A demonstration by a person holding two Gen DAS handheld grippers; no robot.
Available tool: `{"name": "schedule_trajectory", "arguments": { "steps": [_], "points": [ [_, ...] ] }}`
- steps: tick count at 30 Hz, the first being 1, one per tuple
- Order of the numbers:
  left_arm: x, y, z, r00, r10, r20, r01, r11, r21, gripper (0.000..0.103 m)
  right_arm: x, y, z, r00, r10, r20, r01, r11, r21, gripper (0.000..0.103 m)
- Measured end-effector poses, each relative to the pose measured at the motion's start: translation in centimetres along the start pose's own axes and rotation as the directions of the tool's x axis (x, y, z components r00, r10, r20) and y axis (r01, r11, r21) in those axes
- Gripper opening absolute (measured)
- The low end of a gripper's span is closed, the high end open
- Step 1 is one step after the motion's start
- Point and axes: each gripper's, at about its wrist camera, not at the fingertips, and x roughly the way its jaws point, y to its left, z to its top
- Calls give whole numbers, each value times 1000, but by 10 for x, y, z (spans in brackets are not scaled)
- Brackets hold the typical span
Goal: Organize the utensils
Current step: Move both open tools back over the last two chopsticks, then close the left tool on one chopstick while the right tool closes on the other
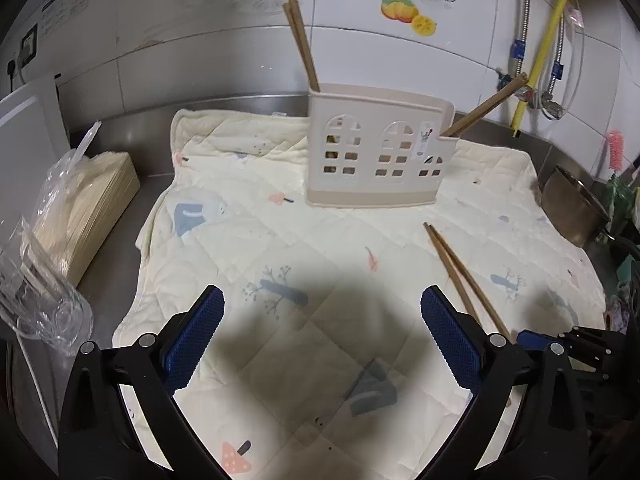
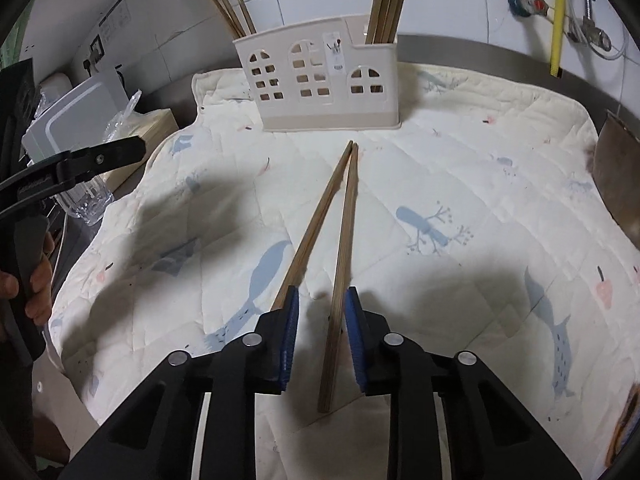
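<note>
A cream utensil holder [image 1: 378, 152] [image 2: 320, 80] with window cut-outs stands at the back of a quilted cloth [image 1: 320, 240] [image 2: 440, 160]. Brown chopsticks stand in both its ends. Two loose brown chopsticks [image 2: 340, 232] [image 1: 464, 276] lie on the cloth. My right gripper [image 2: 322, 300] is low over their near ends, its jaws partly open. One chopstick lies between the blue pads; the other passes under the left pad. My left gripper [image 1: 322, 300] is wide open and empty above the cloth, left of the chopsticks.
A clear glass [image 1: 36, 292] and a bag of pale sticks [image 1: 88, 200] sit at the left beside a white board [image 1: 28, 120]. A metal pot [image 1: 572, 208] stands at the right edge. Tiled wall and pipes [image 1: 548, 40] are behind.
</note>
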Motion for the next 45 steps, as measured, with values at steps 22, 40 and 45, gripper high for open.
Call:
{"name": "schedule_trajectory", "arguments": {
  "steps": [22,40,45],
  "points": [
    [12,-35,-27,996,-53,-76,57,997,49,98,9,-4,-3,998,-56,-9,56,998,19,7],
    [31,-97,-50,965,-183,-186,199,978,68,83,-26,-39,-8,994,-72,76,64,993,102,7],
    [38,-111,-53,950,-219,-222,239,968,70,62,-27,-44,-12,995,-65,77,55,991,118,7]
  ]
}}
